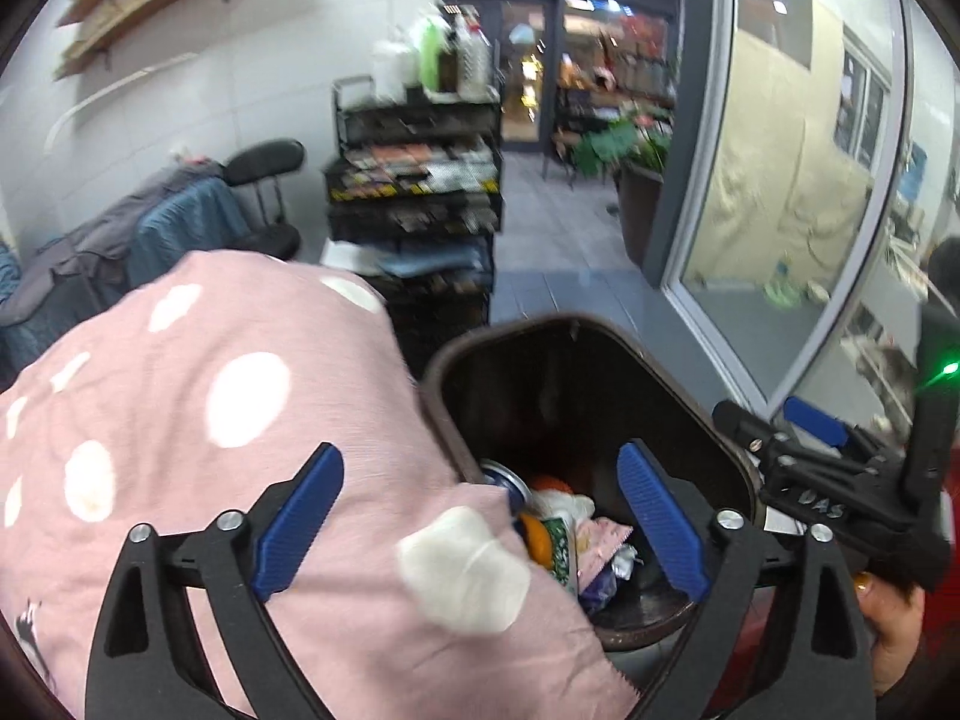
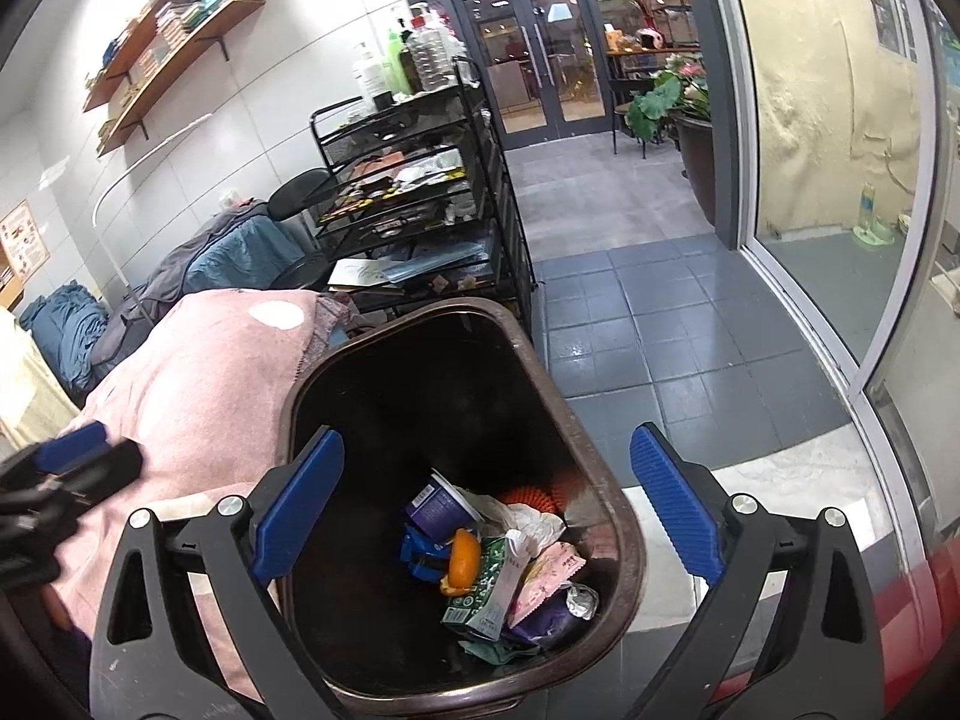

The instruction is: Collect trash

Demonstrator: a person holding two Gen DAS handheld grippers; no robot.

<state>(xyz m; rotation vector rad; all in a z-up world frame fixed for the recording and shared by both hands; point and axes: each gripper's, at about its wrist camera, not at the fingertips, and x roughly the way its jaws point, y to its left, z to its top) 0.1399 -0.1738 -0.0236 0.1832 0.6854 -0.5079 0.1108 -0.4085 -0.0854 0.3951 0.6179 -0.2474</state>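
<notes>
With both claws wide & empty, left gripper (image 1: 480,516) hangs half over pink cloth (image 1: 180,420), not fully over bin (image 1: 738,468). Right gripper (image 2: 486,504) sits above bin's trash (image 2: 498,564). Risk: next piece drops onto cloth, or I snag it.

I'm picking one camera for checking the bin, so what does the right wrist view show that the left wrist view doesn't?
Only the right wrist view: the purple cup and the bin's whole opening.
Only the left wrist view: a drink can by the pink spotted cloth, which hides part of the bin.
Both: green carton, orange peel, pink wrapper.
</notes>
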